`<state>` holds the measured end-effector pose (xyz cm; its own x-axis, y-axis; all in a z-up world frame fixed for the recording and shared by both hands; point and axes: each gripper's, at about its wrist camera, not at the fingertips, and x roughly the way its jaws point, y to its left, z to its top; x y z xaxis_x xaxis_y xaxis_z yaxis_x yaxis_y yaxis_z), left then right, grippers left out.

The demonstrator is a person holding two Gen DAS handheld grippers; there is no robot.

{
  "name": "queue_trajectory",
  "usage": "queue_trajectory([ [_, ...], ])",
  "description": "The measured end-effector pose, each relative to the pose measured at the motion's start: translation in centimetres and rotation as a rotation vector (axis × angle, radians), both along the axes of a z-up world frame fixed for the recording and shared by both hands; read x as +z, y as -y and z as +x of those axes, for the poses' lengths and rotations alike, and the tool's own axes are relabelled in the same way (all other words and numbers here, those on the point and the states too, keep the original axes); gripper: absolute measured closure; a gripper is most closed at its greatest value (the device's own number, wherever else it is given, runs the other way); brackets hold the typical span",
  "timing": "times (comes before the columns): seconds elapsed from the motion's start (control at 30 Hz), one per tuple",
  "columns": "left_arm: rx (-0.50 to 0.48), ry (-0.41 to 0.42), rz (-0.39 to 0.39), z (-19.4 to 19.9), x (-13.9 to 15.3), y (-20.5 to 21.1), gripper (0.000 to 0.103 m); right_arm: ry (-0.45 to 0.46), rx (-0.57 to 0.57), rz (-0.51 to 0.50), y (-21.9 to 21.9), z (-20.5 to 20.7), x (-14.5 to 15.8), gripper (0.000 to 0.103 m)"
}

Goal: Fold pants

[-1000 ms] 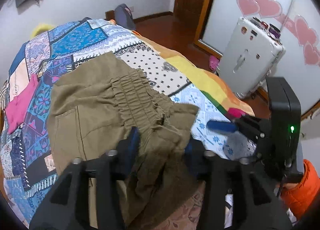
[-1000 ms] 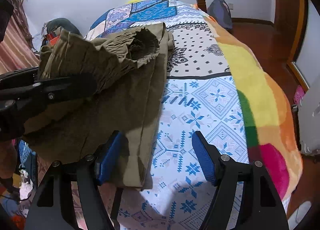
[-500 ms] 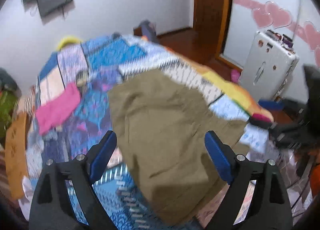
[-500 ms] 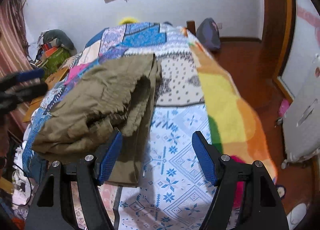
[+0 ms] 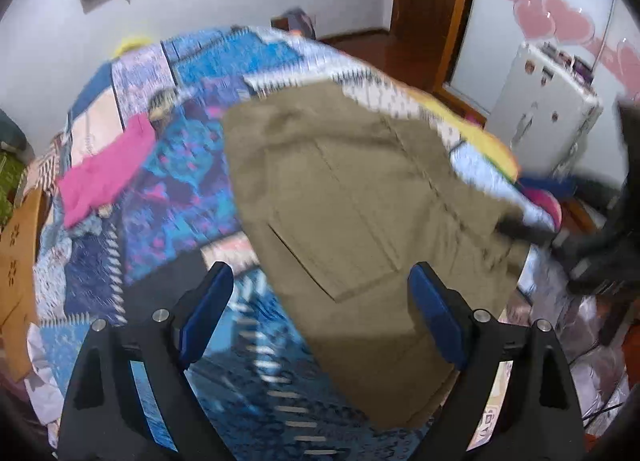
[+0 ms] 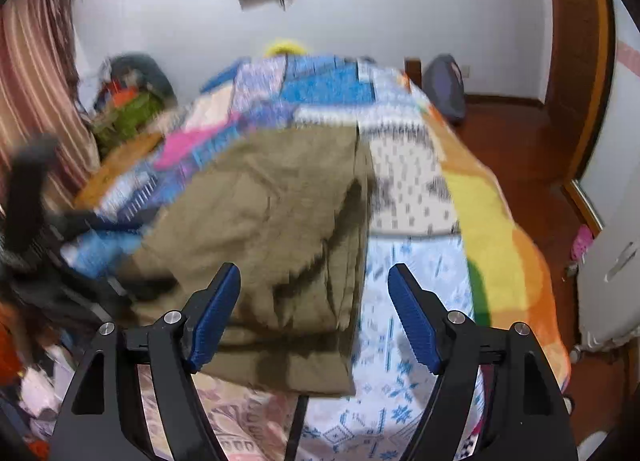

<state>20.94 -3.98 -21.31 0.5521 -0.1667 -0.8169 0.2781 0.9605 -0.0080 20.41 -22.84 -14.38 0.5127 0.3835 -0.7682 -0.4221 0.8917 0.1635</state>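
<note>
The olive pants [image 5: 352, 221] lie folded on the patchwork bed cover [image 5: 180, 181], a back pocket facing up. My left gripper [image 5: 322, 281] hovers open above their near edge, its blue pads clear of the cloth. In the right wrist view the pants [image 6: 272, 229] form a bunched pile near the foot of the bed. My right gripper [image 6: 314, 281] hangs over their near corner; its jaws are opening, and the pads do not press on the cloth below them. Both views are blurred by motion.
A pink cloth [image 5: 108, 177] lies on the cover to the left. A white suitcase [image 5: 548, 113] stands on the wooden floor to the right of the bed. A backpack [image 6: 446, 93] leans by the far corner. Clutter [image 6: 128, 101] is piled left of the bed.
My left gripper let go of the pants' gathered waistband, opened wide and swung left. The pants dropped flat onto the bed. My right gripper rose a little.
</note>
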Motion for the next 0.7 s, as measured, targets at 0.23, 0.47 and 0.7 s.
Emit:
queue_trajectory([
  [0.23, 0.083, 0.052, -0.047, 5.1, 1.9, -3.9, 0.013, -0.053, -0.011, 0.056, 1.7, -0.2, -1.8, 0.030],
  [0.47, 0.136, -0.023, -0.093, 12.6, -0.7, -5.1, 0.024, -0.057, 0.006, 0.076, 2.0, -0.2, -2.1, 0.030],
  [0.7, 0.134, -0.197, -0.209, 18.7, -5.7, -5.6, 0.045, -0.068, -0.004, 0.091, 3.1, 0.2, -2.7, 0.030],
])
